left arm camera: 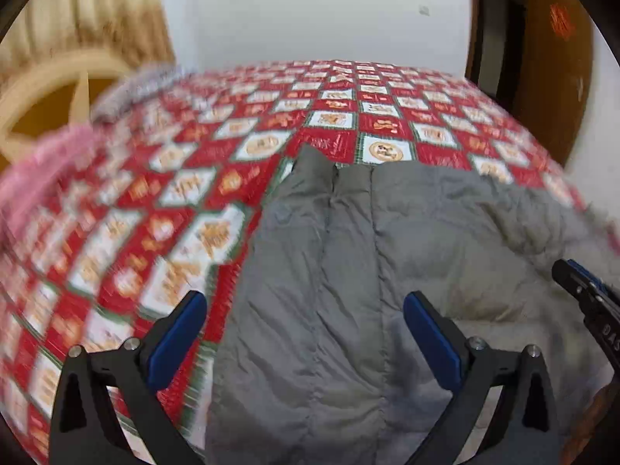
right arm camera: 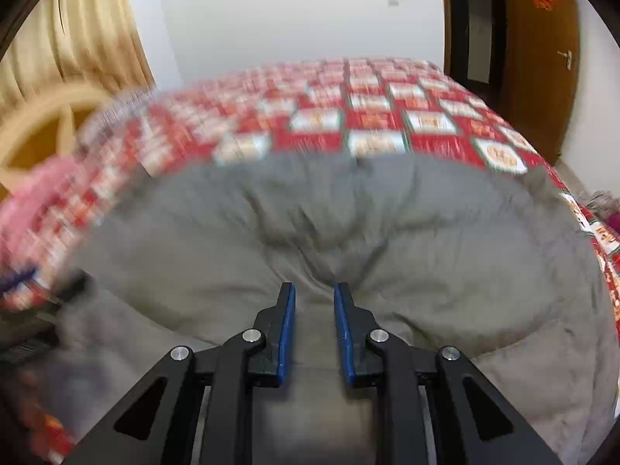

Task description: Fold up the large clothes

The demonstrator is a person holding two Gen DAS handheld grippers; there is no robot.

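Note:
A grey padded jacket [left arm camera: 348, 271] lies on a bed with a red and white patterned cover [left arm camera: 174, 193]. It also shows in the right wrist view [right arm camera: 348, 224], bunched into a puffy mound. My left gripper [left arm camera: 304, 310] is open wide and empty, just above the jacket's left part. My right gripper [right arm camera: 314, 302] has its blue pads close together with a fold of the grey jacket between them. The right gripper's tip shows at the right edge of the left wrist view [left arm camera: 589, 294].
A pink fuzzy cloth [left arm camera: 42, 170] and a grey one [left arm camera: 131, 89] lie at the bed's left edge. A cream round-backed chair [left arm camera: 42, 104] and beige curtain [left arm camera: 89, 11] stand left. A brown door [right arm camera: 538, 58] is at back right.

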